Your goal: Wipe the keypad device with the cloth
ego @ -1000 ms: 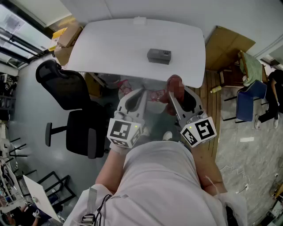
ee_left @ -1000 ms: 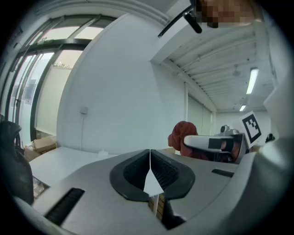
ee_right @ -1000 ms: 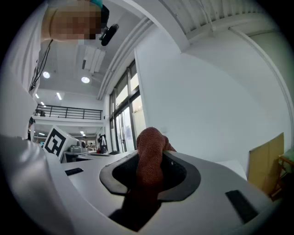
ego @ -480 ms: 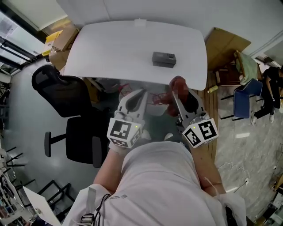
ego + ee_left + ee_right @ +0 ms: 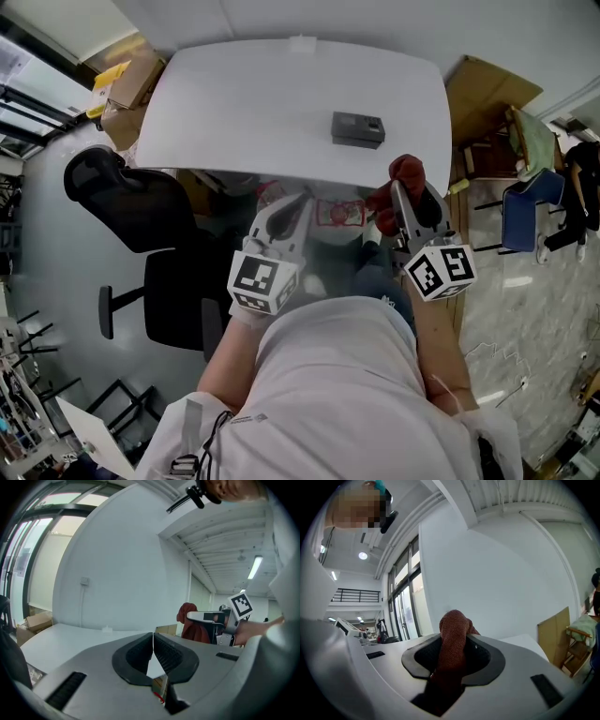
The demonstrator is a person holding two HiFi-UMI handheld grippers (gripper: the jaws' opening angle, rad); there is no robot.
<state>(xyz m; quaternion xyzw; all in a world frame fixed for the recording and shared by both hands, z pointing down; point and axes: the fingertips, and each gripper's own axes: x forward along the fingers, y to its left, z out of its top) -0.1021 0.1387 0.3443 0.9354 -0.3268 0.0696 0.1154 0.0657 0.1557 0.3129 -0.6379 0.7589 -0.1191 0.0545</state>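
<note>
A dark grey keypad device (image 5: 357,128) lies on the white table (image 5: 244,103), right of its middle. My right gripper (image 5: 405,192) hovers just off the table's near right edge, shut on a rust-red cloth (image 5: 401,177) that bunches out past its tips. From the right gripper view the cloth (image 5: 453,641) fills the gap between the jaws. My left gripper (image 5: 293,204) hangs below the table's front edge, left of the right one, its jaws shut with nothing between them (image 5: 153,644). In the left gripper view the right gripper and its cloth (image 5: 192,626) show off to the right.
A black office chair (image 5: 150,244) stands left of me below the table. Cardboard boxes (image 5: 122,89) sit at the table's far left, a cardboard sheet (image 5: 492,94) and a blue chair (image 5: 530,211) to the right. A white wall (image 5: 126,588) rises behind the table.
My right gripper with the cloth has moved up and right, toward the table's near right edge. The left gripper has stayed put.
</note>
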